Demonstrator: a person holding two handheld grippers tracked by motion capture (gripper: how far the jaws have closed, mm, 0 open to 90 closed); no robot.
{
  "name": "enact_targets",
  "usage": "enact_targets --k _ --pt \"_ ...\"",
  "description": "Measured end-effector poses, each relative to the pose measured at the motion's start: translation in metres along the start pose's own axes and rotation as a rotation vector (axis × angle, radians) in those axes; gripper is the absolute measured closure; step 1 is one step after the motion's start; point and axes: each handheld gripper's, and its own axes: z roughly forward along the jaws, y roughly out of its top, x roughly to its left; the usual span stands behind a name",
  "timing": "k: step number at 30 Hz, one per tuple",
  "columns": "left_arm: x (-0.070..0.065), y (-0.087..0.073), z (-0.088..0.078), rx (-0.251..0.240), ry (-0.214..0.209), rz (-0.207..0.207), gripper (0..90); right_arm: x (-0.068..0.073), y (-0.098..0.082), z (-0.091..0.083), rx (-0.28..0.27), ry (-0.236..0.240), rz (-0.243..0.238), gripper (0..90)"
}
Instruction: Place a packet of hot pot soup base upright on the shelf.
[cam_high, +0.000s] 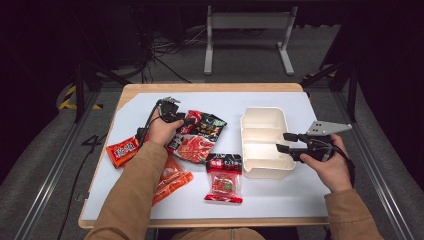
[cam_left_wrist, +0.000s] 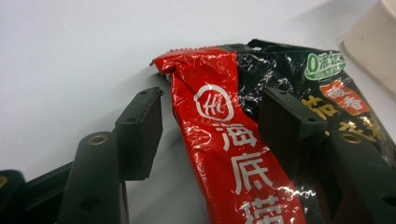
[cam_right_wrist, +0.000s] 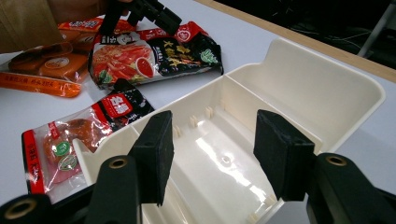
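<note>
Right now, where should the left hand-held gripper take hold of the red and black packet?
Probably the red and black packet by its raised red end, coming from above: that end lifts off the table between the open left hand-held gripper jaws, while the rest lies flat.

wooden table (cam_high: 210, 87), white sheet (cam_high: 280, 195) over top. on sheet: red-black packet (cam_high: 200, 137) centre-left, two orange packets (cam_high: 121, 151) left, clear red packet (cam_high: 224, 178) lower centre, cream divided box (cam_high: 247, 120) centre-right.
</note>
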Motion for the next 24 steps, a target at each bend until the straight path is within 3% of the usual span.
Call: enact_targets --k 7,12,16,24 --pt "-0.003 -0.002 0.005 0.054 0.002 0.014 46.4 0.001 -0.001 0.003 0.008 0.008 0.008 47.1" --pt "-0.009 -0.002 0.011 0.099 0.025 0.023 56.0 0.002 0.000 0.005 0.011 0.011 0.006 47.3" --pt "-0.009 -0.003 0.010 0.102 0.012 0.001 62.7 0.002 0.000 0.004 0.009 0.010 0.003 47.7" --pt "-0.010 -0.002 0.008 0.105 0.047 0.014 77.7 0.003 0.000 0.007 0.021 0.014 -0.006 49.0"
